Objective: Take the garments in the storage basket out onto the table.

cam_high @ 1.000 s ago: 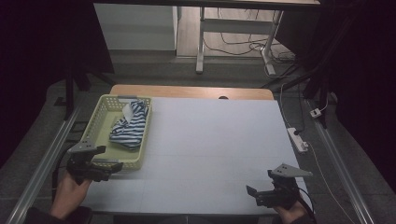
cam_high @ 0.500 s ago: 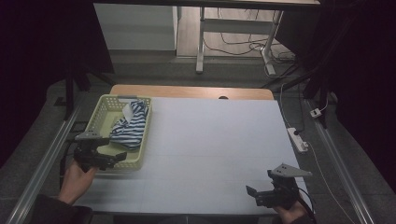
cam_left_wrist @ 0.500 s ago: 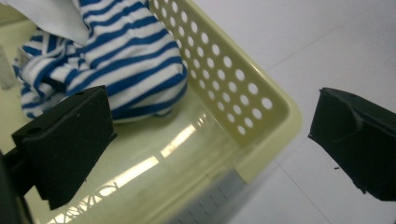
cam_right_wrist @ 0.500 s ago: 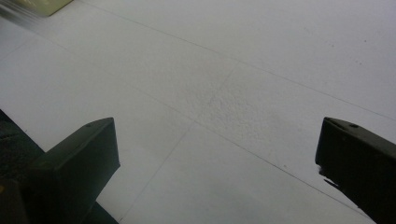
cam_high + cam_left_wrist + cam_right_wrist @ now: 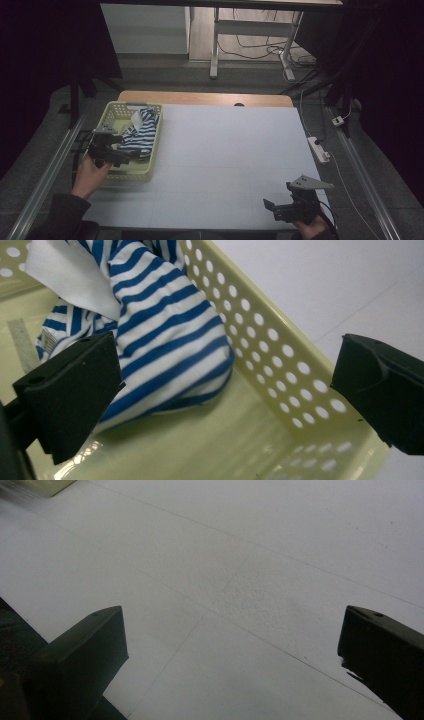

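Note:
A pale yellow perforated basket [image 5: 154, 150] stands at the table's left side. In it lies a blue-and-white striped garment [image 5: 141, 134] bunched toward the right wall, with a white piece [image 5: 70, 275] on top. My left gripper [image 5: 119, 155] hovers over the basket's near end, open, its jaws wide apart with the striped garment [image 5: 160, 335] and the basket wall [image 5: 280, 360] between them and nothing gripped. My right gripper [image 5: 282, 210] rests low at the table's front right, open over bare white tabletop [image 5: 240, 580].
The white tabletop [image 5: 235, 150] stretches between the basket and the right gripper. A wooden strip [image 5: 205, 98] runs along the far edge. A power strip [image 5: 319, 149] lies off the right edge, cables trail on the floor beyond, and metal rails flank both sides.
My left gripper has moved forward from the table's front left to above the basket's near end. The right gripper has stayed put.

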Motion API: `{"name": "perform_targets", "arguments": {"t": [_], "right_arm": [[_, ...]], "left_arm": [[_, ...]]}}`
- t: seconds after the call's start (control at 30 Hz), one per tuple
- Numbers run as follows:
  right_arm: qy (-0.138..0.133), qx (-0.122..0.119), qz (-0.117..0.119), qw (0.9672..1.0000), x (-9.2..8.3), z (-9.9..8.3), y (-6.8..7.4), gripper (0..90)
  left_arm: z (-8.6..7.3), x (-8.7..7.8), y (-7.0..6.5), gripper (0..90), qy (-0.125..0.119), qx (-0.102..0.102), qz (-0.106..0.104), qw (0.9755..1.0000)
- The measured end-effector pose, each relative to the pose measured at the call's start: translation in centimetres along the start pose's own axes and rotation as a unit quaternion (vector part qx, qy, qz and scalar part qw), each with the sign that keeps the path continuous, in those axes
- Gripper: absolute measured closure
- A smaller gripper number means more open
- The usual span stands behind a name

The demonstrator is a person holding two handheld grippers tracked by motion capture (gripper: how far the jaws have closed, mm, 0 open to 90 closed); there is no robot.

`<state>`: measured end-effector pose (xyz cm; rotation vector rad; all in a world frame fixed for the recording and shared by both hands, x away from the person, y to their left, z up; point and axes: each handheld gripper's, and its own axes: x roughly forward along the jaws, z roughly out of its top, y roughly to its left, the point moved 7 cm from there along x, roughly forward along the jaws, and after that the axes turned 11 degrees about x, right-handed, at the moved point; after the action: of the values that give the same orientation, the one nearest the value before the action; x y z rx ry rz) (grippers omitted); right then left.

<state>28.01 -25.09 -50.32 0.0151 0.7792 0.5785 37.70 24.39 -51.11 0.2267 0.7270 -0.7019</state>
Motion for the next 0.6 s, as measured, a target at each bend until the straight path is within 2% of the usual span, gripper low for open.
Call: {"name": "perform_targets", "arguments": {"t": [0.13, 0.37, 0.43, 0.6], "right_arm": [[0.0, 0.001, -0.001, 1.0, 0.0, 0.0, 0.0, 0.0], [0.002, 0.003, -0.001, 1.0, 0.0, 0.0, 0.0, 0.0], [0.003, 0.002, 0.0, 1.0, 0.0, 0.0, 0.0, 0.0], [0.004, 0.002, 0.0, 1.0, 0.1, 0.0, 0.0, 0.0]], "left_arm": [[0.6, 0.1, 0.4, 0.0, 0.005, -0.005, -0.007, 1.0], [1.6, 0.7, 2.1, 0.0, 0.012, -0.013, 0.002, 0.9998], [2.0, 1.3, 3.1, 0.0, 0.017, -0.017, 0.006, 0.9997], [2.6, 2.4, 4.5, 0.0, 0.031, -0.013, 0.014, 0.9993]]}}
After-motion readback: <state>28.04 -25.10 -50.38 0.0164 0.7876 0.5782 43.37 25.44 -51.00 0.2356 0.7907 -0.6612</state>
